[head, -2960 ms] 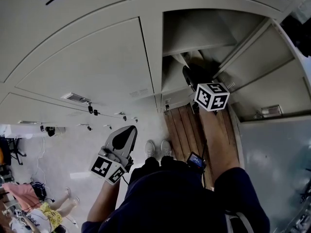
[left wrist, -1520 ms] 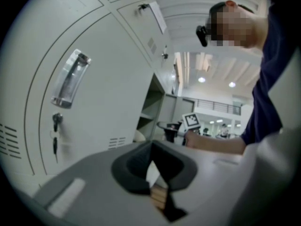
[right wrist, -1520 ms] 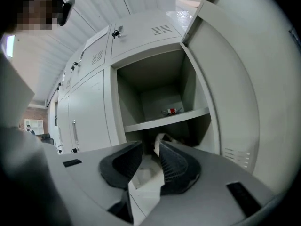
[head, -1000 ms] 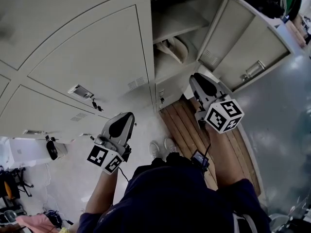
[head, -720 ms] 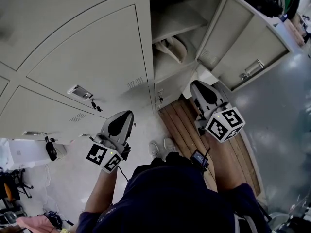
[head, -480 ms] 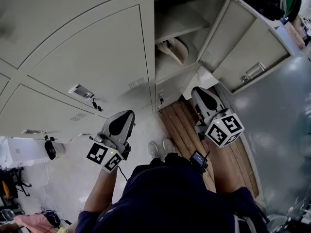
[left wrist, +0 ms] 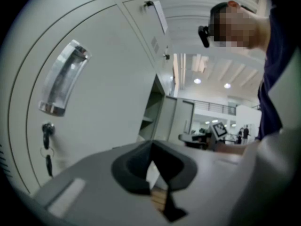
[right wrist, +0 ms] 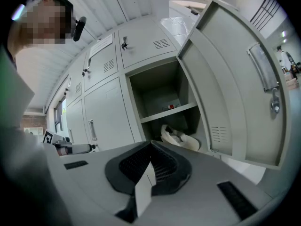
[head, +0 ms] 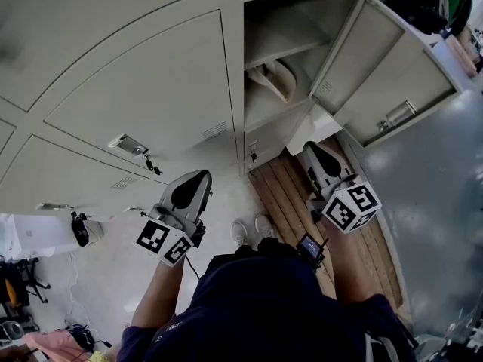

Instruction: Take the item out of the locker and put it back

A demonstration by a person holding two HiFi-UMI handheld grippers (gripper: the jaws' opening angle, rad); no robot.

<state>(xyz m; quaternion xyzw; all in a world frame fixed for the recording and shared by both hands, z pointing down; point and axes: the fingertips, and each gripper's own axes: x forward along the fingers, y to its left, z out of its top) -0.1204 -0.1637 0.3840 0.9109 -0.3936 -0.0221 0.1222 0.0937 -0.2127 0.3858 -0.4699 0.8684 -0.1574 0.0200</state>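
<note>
Head view: our right hand-held gripper (head: pixel 309 151) hangs outside the open grey metal locker (head: pixel 233 89), with the pale crumpled cloth item (head: pixel 270 78) on the shelf ahead.

Left gripper view: our left hand-held gripper (left wrist: pixel 152 146) is pressed together, empty.

Right gripper view: the jaws have just been closing and now meet on nothing. We judge the item returned; pushing the door closed seems next.

Bright even light; fisheye edges; slight blur.
</note>
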